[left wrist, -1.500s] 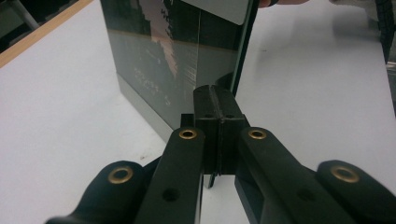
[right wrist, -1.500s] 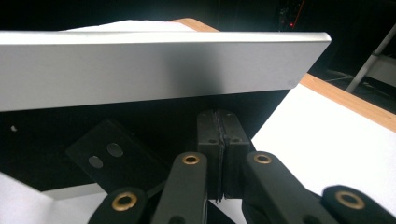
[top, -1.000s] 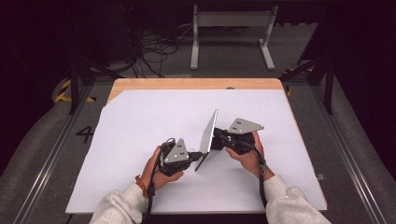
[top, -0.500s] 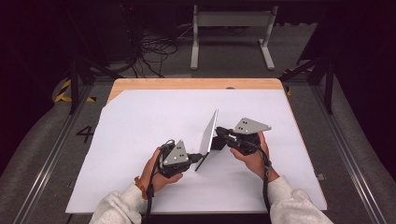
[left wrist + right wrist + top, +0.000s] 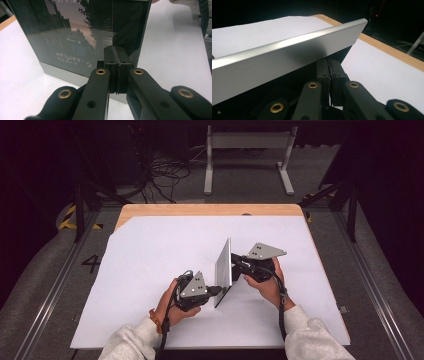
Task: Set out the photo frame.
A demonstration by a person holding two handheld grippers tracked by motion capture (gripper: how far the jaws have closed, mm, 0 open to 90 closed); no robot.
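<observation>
So the thin silver panel [image 5: 223, 270] is standing up on edge on the white sheet [image 5: 150, 260], right between the 2 grippers. Up close from the left gripper view it's got a dark glossy face [image 5: 82, 32] with a picture and some pale lettering on it, plus a silver strip along the bottom. The back [image 5: 287, 55] is plain brushed metal, going by the right gripper view.

Left gripper [image 5: 216, 290] has its jaws pinched down tight on the panel's near lower edge, with the pads [image 5: 111, 67] pressed together and the panel's edge squeezed in the seam. Right gripper [image 5: 235, 262] is clamped onto the panel too, jaws basically closed, gripping it from the metal side further up. Both hands [image 5: 172, 302] sit just behind the jaws. Beyond the fingertips the white sheet runs out to a wooden table edge [image 5: 210, 210].
</observation>
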